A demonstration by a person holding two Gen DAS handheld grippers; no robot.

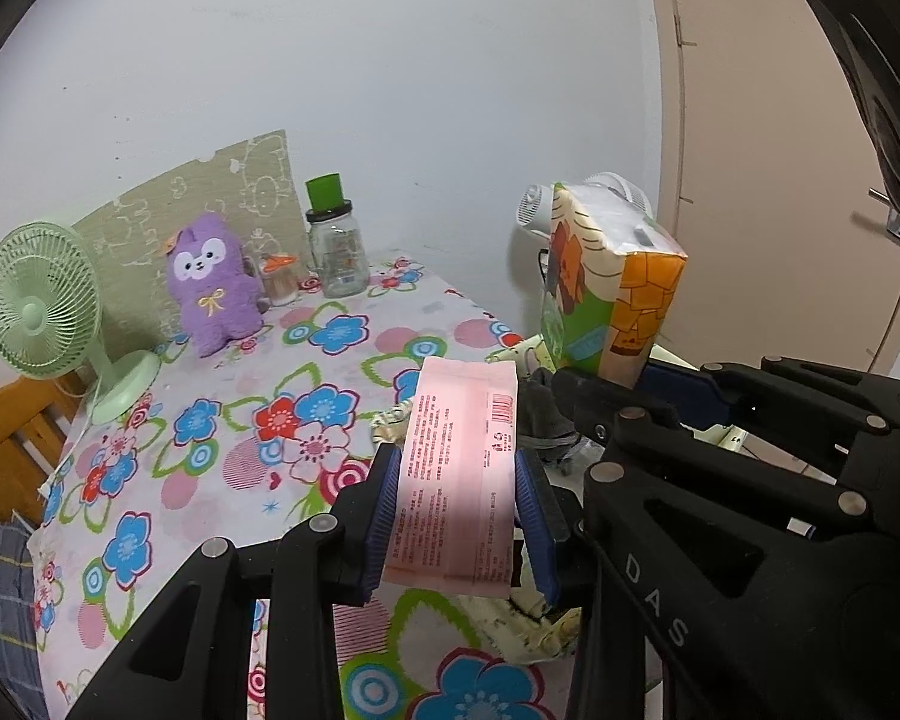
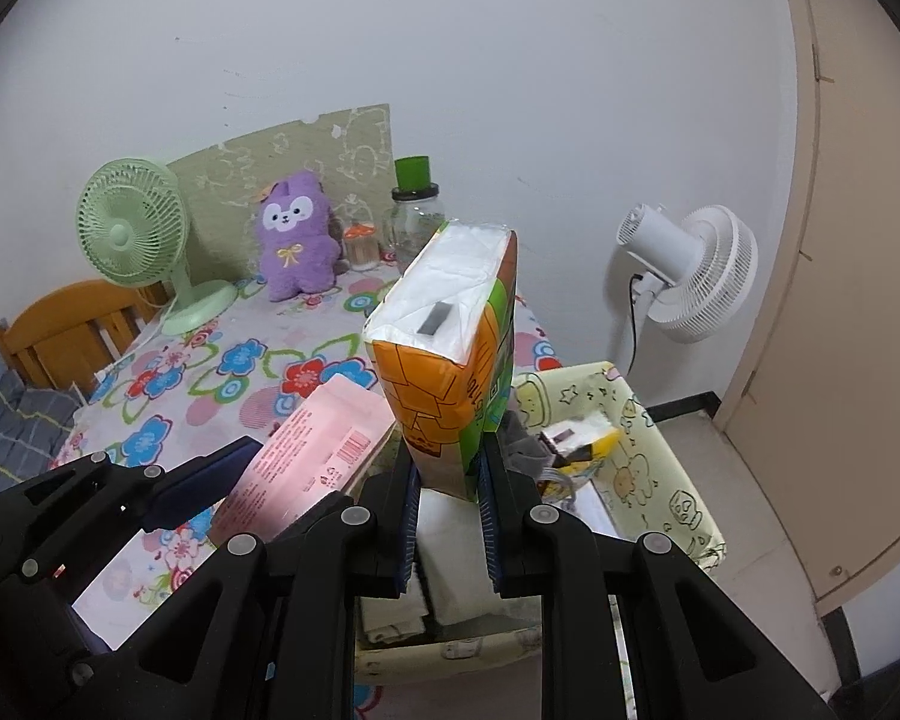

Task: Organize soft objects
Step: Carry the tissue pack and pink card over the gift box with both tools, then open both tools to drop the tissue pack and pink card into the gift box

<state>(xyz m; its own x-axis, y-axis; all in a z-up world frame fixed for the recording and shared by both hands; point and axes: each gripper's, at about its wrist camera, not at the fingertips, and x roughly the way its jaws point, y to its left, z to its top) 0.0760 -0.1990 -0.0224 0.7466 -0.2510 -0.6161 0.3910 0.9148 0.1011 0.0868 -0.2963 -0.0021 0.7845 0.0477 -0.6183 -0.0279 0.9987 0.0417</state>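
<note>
Pink plastic wraps the flat tissue pack (image 1: 459, 474) clamped between the left gripper's (image 1: 459, 510) blue pads, long axis pointing away toward the wall. The right gripper (image 2: 447, 516) clamps the orange-green tissue pack (image 2: 450, 354) by its lower end, upright. Both hang over the table edge, above the yellow fabric bin (image 2: 678, 480), probably for sorting there.

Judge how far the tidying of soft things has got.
Done: a yellow pack lies in the yellow bin. In hand: the left gripper holds a pink pack, the right gripper an orange tissue pack. Left: the purple plush toy sits on the table.
</note>
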